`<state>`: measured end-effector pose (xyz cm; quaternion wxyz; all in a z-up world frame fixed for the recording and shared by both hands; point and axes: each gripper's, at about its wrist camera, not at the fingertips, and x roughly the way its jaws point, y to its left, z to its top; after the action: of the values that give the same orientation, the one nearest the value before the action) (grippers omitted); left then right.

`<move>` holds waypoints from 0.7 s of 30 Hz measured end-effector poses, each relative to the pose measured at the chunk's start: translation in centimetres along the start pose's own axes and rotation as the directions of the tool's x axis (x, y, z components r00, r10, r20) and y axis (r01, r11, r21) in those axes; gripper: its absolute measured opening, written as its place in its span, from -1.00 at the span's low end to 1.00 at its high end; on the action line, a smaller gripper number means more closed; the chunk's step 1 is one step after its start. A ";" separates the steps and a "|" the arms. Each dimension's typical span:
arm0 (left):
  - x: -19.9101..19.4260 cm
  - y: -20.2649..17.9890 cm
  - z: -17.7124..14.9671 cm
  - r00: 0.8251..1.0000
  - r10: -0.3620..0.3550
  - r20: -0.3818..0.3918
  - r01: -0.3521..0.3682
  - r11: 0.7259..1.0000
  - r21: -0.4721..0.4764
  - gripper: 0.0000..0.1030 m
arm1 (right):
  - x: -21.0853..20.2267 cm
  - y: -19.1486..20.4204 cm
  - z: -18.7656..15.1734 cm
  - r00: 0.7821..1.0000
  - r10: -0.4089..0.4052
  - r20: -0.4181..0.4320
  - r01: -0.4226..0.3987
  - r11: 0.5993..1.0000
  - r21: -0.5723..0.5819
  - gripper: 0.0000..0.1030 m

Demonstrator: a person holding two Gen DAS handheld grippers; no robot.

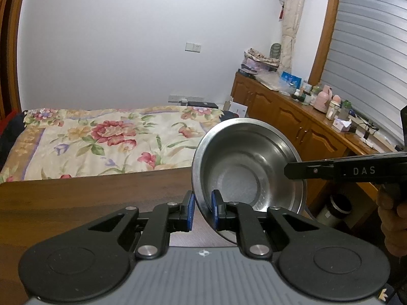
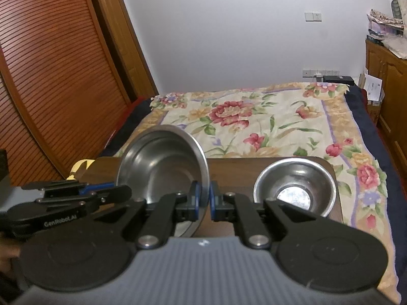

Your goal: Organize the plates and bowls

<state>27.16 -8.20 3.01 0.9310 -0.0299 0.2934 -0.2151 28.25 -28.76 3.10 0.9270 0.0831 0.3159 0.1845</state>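
Evidently, a steel bowl (image 1: 250,167) is pinched by its rim from both sides: the left gripper (image 1: 203,209) is closed on one edge, the right gripper (image 2: 203,200) on the opposite edge. Right of the right jaws, a second steel bowl (image 2: 295,186) is seen resting on the wooden table (image 2: 229,165).

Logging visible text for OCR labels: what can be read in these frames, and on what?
"DAS": on the right claw, side of its body, seen from the left wrist view.
"GenRobot.AI": on the left claw, side of its body, seen from the right wrist view.
Blue box on the cabinet: print too small to read.
Papers by the bed: unreadable.
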 end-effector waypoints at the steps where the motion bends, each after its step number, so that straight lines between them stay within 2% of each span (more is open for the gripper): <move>1: -0.4 -0.1 -0.2 1.000 -0.003 0.002 0.003 1.000 0.003 -0.72 | -0.3 0.1 -0.1 1.000 -0.001 0.001 0.001 1.000 0.000 -0.81; 13: -4.1 -1.9 -3.0 0.999 -0.034 0.003 0.034 0.999 0.032 -0.71 | -3.4 1.0 -3.2 1.000 -0.011 0.006 0.011 1.000 0.019 -0.82; 21: -5.4 -2.5 -5.6 0.999 -0.049 -0.024 0.050 0.998 0.041 -0.71 | -4.3 1.4 -5.8 1.000 -0.016 -0.015 0.016 1.000 0.023 -0.81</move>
<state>19.10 -7.86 1.70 0.9224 -0.0152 0.2988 -0.2444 21.14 -28.96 1.29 0.9250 0.0897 0.3258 0.1740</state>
